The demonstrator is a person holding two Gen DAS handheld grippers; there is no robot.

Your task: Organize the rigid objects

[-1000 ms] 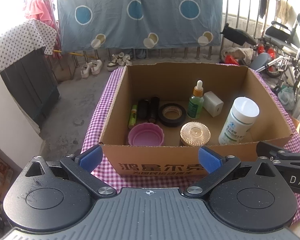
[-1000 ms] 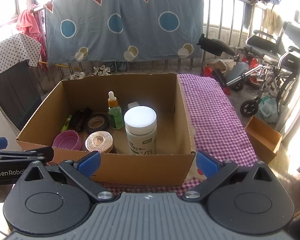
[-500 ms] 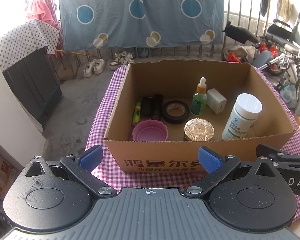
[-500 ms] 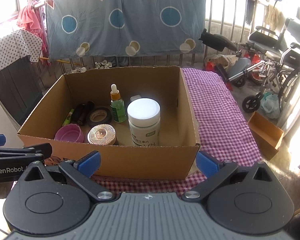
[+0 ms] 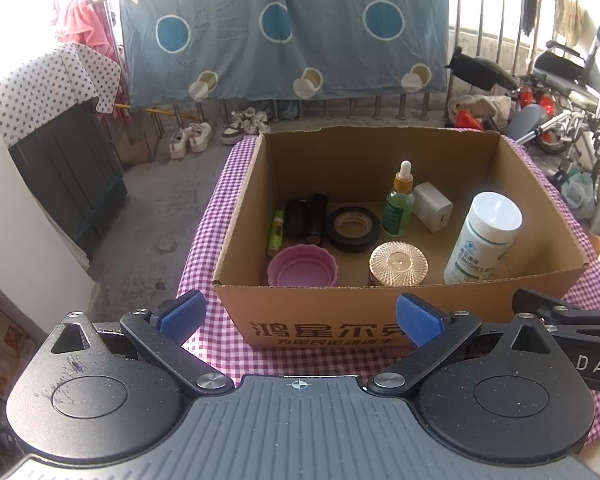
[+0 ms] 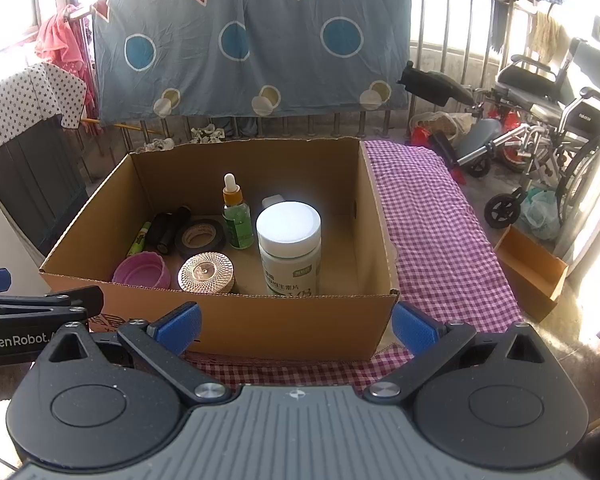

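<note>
A cardboard box (image 5: 324,320) (image 6: 284,320) stands on a purple checked cloth. Inside it are a white pill bottle (image 5: 484,240) (image 6: 290,252), a green dropper bottle (image 5: 399,208) (image 6: 236,216), a white adapter (image 5: 432,207), a black tape roll (image 5: 353,229) (image 6: 200,237), a gold lid (image 5: 398,266) (image 6: 206,273), a pink cup (image 5: 302,273) (image 6: 142,274), two black cylinders (image 5: 306,218) and a green tube (image 5: 276,233). My left gripper (image 5: 298,318) and right gripper (image 6: 296,326) both stand open, empty, in front of the box's near wall.
The purple checked cloth (image 6: 428,216) runs on to the right of the box. A small open carton (image 6: 532,272) sits on the floor beyond it, near wheelchairs (image 6: 540,120). A blue sheet hangs on the railing (image 5: 284,32) behind. A dark cabinet (image 5: 64,172) stands left.
Both grippers have drawn back and up from the box, so it looks smaller and farther. Nothing inside it has moved, and both grippers have stayed open.
</note>
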